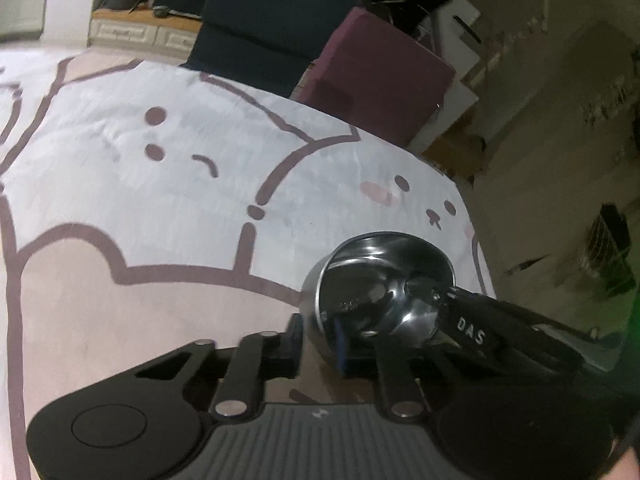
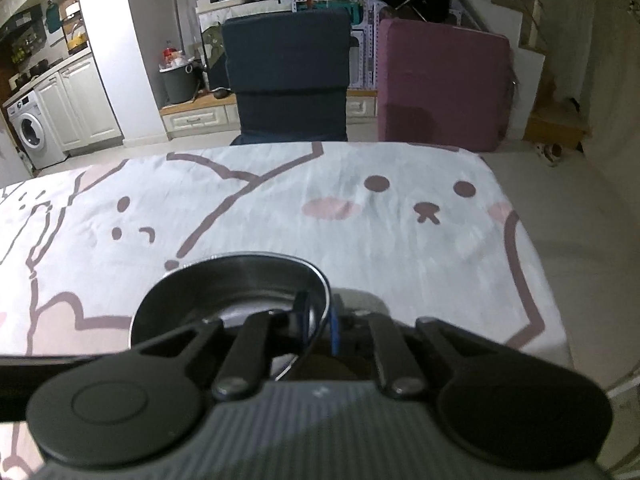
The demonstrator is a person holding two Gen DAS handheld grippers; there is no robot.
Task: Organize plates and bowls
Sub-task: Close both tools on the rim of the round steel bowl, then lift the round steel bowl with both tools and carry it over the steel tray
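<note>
A single shiny steel bowl (image 1: 372,280) sits on the cartoon-print cloth (image 1: 160,184) near the table's right end. My left gripper (image 1: 318,340) is shut on the bowl's near left wall, one finger outside and the blue pad inside. My right gripper (image 1: 440,300), marked "DAS", comes in from the right and pinches the opposite rim. In the right wrist view the same bowl (image 2: 224,292) fills the lower middle. There my right gripper (image 2: 318,320) is shut on the bowl's right rim, with a black finger inside and the blue pad outside.
A dark blue chair (image 2: 288,76) and a purple chair (image 2: 440,84) stand behind the table's far edge. The table's right edge (image 2: 536,280) drops to a pale floor. Kitchen cabinets and a washing machine (image 2: 30,134) are far left.
</note>
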